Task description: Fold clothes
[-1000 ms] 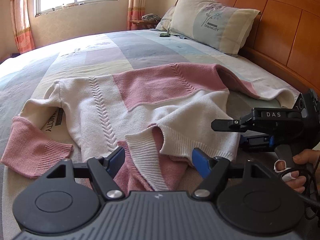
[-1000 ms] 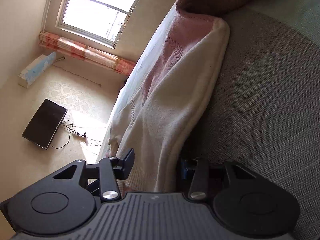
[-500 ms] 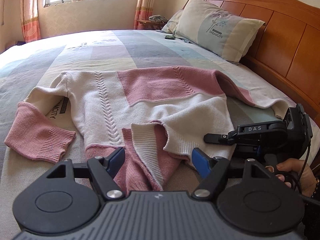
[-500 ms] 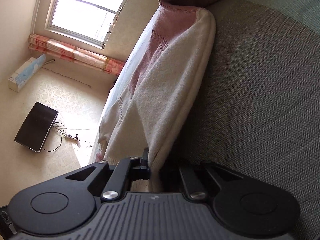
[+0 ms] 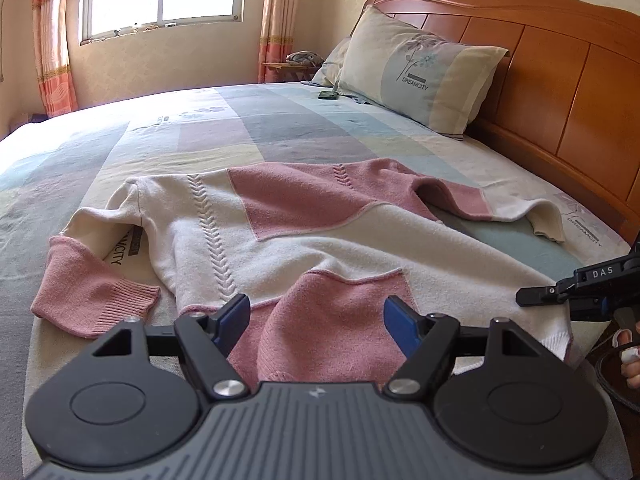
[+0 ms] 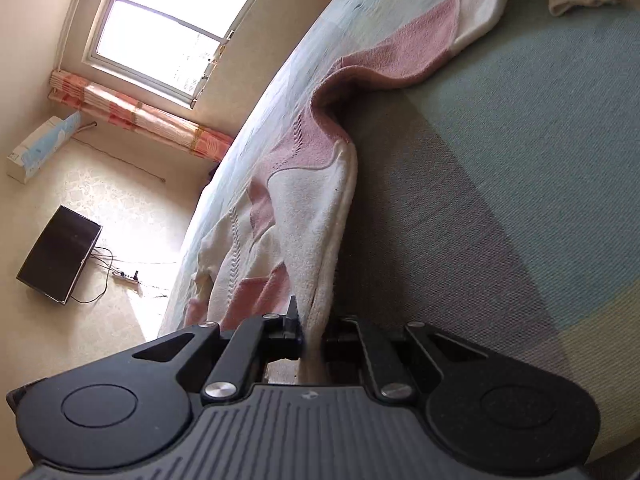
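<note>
A pink and cream knitted sweater (image 5: 312, 232) lies spread on the bed (image 5: 280, 128), one sleeve to the left and one toward the headboard. My left gripper (image 5: 316, 316) stands wide at the near hem, and a bunched pink fold rises between its blue pads (image 5: 236, 314) and touches both. At the right edge of the left wrist view, my right gripper (image 5: 524, 300) pinches the sweater's cream corner, with a person's hand (image 5: 628, 352) behind it. The right wrist view shows the right gripper (image 6: 314, 332) shut on the cream edge of the sweater (image 6: 312, 216), which stretches taut away from it.
A pillow (image 5: 416, 72) leans on the wooden headboard (image 5: 560, 80). A small dark object (image 5: 329, 95) lies on the bed near it. A bedside stand (image 5: 284, 66) and a window sit beyond. A dark screen (image 6: 60, 256) with cables shows in the right wrist view.
The right gripper closed on the sweater's cream edge and pulled it outward to the right. The folded-over hem flap opened flat. The left gripper rose slightly, with the pink fold still between its pads.
</note>
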A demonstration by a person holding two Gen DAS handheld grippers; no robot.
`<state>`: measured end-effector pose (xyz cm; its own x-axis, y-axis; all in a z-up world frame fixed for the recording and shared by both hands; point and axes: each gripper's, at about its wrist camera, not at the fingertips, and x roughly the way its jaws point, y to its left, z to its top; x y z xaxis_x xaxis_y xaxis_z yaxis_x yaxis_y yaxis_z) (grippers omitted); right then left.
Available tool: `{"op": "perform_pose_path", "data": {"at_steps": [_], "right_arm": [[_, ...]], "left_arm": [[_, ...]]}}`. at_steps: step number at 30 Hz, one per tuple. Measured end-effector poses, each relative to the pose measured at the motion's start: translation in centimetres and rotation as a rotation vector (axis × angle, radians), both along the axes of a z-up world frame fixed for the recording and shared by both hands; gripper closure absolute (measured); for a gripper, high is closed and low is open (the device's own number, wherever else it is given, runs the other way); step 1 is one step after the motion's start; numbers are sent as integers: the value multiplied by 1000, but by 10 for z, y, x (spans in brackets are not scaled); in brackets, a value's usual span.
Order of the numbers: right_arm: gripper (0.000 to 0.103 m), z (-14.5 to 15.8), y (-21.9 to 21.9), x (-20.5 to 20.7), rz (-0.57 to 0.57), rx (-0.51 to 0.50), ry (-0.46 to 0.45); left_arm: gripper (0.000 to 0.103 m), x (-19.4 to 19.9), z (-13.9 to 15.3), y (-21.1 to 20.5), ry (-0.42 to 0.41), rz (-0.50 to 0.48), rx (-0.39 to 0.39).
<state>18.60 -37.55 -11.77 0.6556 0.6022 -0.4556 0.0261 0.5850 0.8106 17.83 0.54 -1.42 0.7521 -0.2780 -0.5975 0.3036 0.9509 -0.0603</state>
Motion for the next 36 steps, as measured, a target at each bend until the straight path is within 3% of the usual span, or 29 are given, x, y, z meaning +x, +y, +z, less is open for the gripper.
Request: {"op": "perform_pose_path", "data": {"at_steps": [7,13,15,17,19,25,29,32,36], "right_arm": [[93,7,-17,-16,38,-128,56],[82,28,-16,-26,-29,-301,46],[73,37,-16,-32,-46,-355,13],[45,45,-15,-36,-51,-409,-22],[32,55,-5,-37,-26,-468,-61],[13,76,72,-25,156,-662,-184],[2,90,144,-15,306,-743,-286],[0,98,199,-12,416,-806,-358],[0,100,276,-12,544,-933,-447]], "left_arm": [[29,-7,2,2,-2,-8,12],[28,-6,0,10,41,26,18],[28,-3,-4,16,75,52,13],[28,0,-7,22,111,89,4],[27,1,-7,30,139,118,-21],[22,-7,-1,66,168,192,-138],[20,-16,2,90,159,246,-164],[20,-22,4,112,148,301,-180],[17,-32,4,146,150,374,-263]]}}
